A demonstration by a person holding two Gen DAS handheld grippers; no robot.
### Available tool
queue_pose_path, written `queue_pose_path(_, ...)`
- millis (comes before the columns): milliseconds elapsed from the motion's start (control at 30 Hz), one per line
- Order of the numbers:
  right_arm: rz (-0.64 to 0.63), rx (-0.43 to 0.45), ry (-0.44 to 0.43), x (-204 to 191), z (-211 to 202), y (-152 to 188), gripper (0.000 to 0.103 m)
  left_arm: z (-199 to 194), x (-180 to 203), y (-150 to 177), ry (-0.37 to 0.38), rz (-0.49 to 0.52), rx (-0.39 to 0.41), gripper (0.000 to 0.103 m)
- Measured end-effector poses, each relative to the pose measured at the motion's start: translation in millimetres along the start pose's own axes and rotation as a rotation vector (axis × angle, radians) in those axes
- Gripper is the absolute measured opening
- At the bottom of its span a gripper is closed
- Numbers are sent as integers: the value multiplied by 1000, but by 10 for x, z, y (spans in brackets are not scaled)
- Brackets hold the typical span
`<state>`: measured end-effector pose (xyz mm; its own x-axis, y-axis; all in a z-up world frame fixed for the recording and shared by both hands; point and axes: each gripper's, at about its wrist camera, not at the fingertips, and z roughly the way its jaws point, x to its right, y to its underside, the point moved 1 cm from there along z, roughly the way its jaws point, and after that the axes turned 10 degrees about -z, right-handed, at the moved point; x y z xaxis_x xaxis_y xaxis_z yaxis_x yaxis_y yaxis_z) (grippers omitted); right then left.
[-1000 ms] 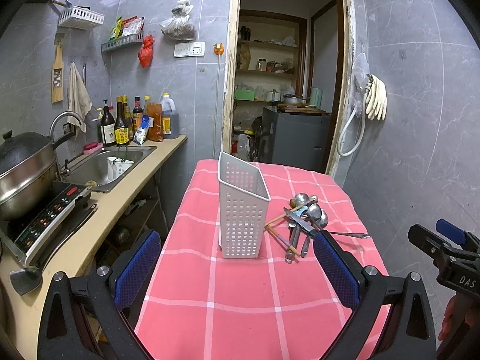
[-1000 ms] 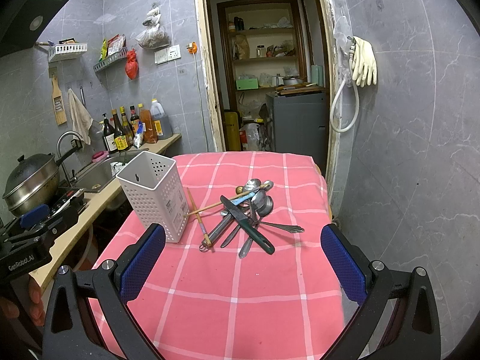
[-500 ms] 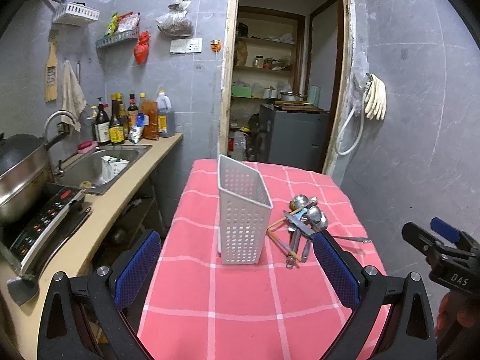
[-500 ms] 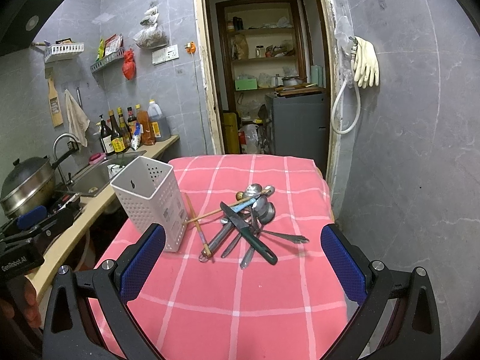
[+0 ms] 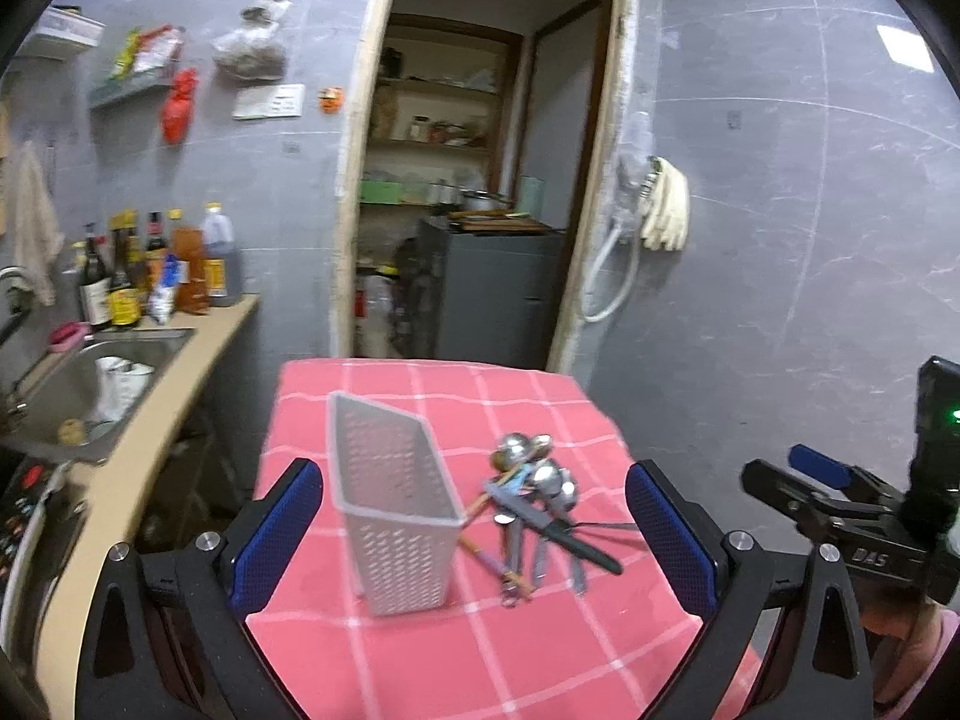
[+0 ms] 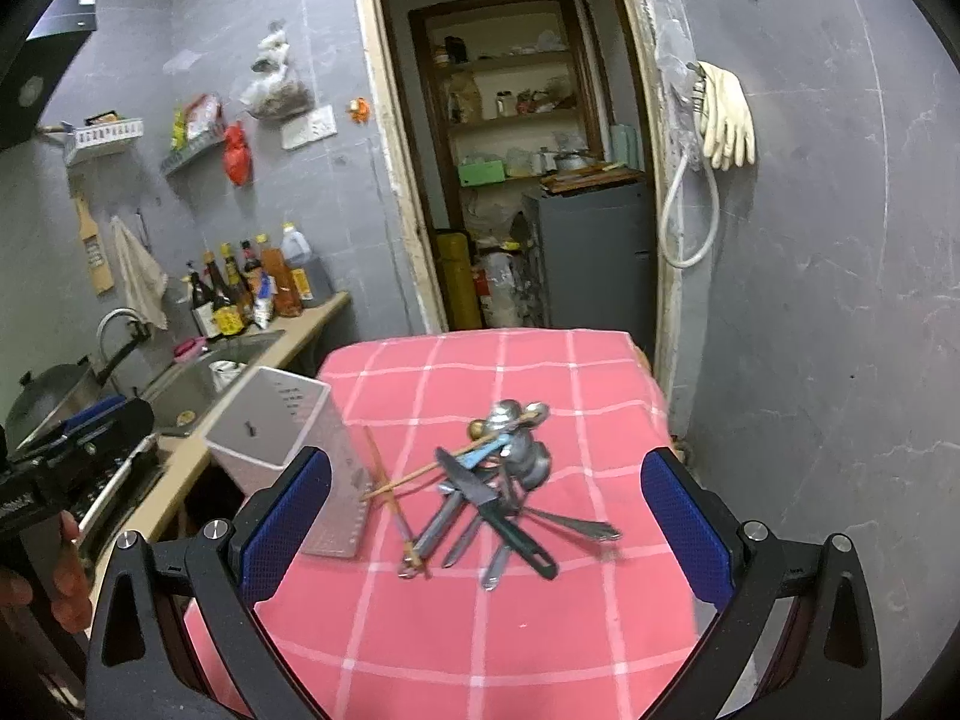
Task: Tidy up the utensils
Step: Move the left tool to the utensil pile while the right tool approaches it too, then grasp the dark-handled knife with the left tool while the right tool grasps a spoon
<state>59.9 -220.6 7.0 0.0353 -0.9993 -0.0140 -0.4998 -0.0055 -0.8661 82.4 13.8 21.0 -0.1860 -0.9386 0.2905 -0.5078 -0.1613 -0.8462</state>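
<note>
A white perforated utensil holder (image 5: 396, 510) stands upright and empty on the pink checked tablecloth (image 5: 480, 648); it also shows in the right wrist view (image 6: 288, 450). Right of it lies a pile of utensils (image 5: 537, 504): metal spoons, a fork, a dark-handled knife and wooden chopsticks, also in the right wrist view (image 6: 492, 492). My left gripper (image 5: 474, 540) is open and empty, above the table in front of the holder. My right gripper (image 6: 486, 528) is open and empty, held above the near side of the pile.
A counter with a sink (image 5: 90, 384), bottles (image 5: 156, 270) and a stove runs along the left. An open doorway (image 6: 528, 180) with a grey cabinet lies behind the table. A grey wall (image 6: 810, 300) with hanging gloves is close on the right.
Both grippers have risen and tilted down towards the table, so the holder and pile sit lower and nearer between the fingers. Nothing on the table has moved.
</note>
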Motion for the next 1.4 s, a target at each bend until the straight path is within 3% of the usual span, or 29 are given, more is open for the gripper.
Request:
queue_pose_path(233, 13, -44, -12, 333, 275, -165, 94, 367, 303, -157, 80, 24, -62, 86)
queue_pose_path(467, 28, -118, -117, 811, 860, -242, 62, 1016, 717, -181, 95, 5, -165, 67)
queue_pose_path(667, 24, -230, -232, 1108, 1541, -109, 35, 1698, 857, 31, 23, -67, -318, 45)
queue_pose_path(833, 26, -318, -338, 1122, 2108, 111, 32, 2192, 752, 266, -98, -145, -426, 38)
queue_pose_path(1000, 15, -387, -421, 996, 2617, 316, 30, 2478, 514, 461, -192, -248, -478, 38)
queue_pose_path(1167, 9, -447, -486, 803, 2989, 467, 26, 2666, 295, 578, -238, -342, -510, 33)
queue_pose_path(1400, 1, -488, -548, 603, 3188, 541, 22, 2773, 76, 679, -232, -484, -537, 32)
